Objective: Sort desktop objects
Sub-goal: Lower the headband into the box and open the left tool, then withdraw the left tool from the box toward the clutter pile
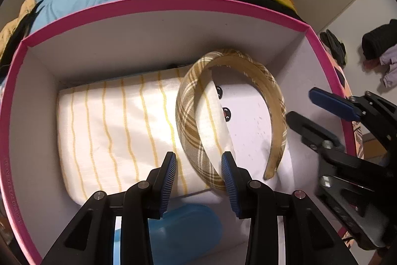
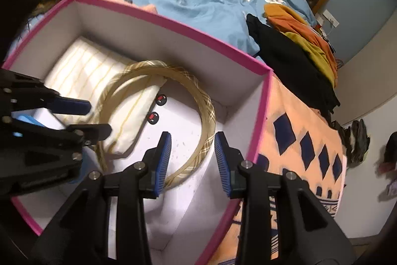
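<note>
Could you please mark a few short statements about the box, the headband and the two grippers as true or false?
1. The headband lies inside the pink-rimmed box. True.
2. The left gripper is shut on the headband. False: its jaws stand open on either side of the band.
3. A striped cloth lies in the box. True.
4. The right gripper holds a blue case. False: it is open and holds nothing.
5. The box stands on a bare floor. False: an orange patterned cloth lies beside it.
</note>
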